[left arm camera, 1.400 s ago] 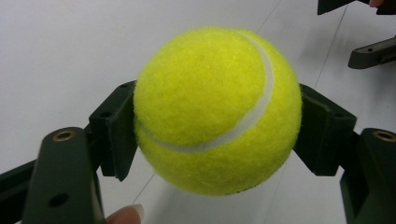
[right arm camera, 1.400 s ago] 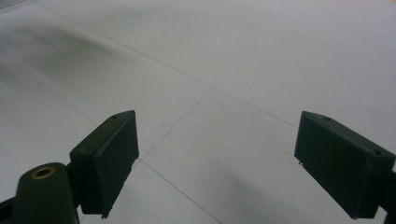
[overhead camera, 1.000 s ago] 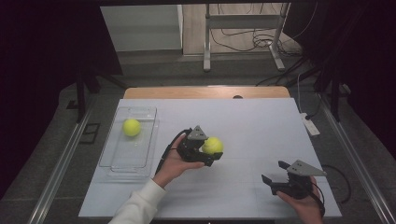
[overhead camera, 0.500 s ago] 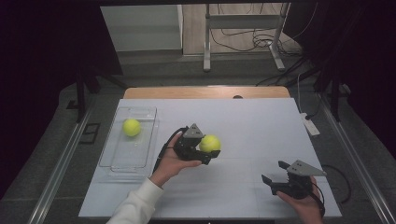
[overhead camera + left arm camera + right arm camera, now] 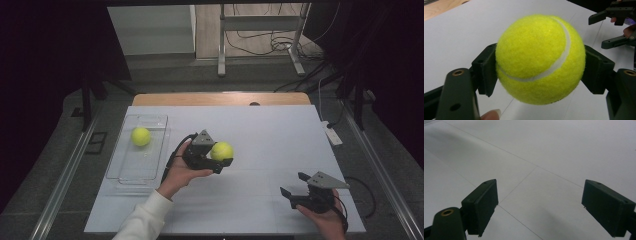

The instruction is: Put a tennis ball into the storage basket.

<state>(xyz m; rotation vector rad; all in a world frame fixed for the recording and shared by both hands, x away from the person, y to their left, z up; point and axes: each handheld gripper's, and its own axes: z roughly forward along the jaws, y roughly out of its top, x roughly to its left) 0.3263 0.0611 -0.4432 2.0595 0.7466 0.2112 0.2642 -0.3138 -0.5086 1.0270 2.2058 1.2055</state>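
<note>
My left gripper (image 5: 221, 156) is shut on a yellow tennis ball (image 5: 222, 150) and holds it above the white table (image 5: 260, 135) near its middle. In the left gripper view the tennis ball (image 5: 540, 58) sits squeezed between both black jaws. A second yellow tennis ball (image 5: 141, 136) lies in a clear plastic tray (image 5: 125, 172) at the table's left side. My right gripper (image 5: 296, 184) rests low near the front right edge, open, nothing between its jaws. The right gripper (image 5: 539, 210) looks down at bare table. That same right gripper (image 5: 607, 27) appears far off in the left gripper view.
A person's hand and white sleeve (image 5: 145, 220) come in from the bottom left. A power strip (image 5: 332, 134) lies off the table's right edge. A metal stand (image 5: 260, 30) and cables sit on the floor behind the table.
My left gripper has carried the tennis ball slightly left and up, toward the tray. The right gripper has stayed in place.
</note>
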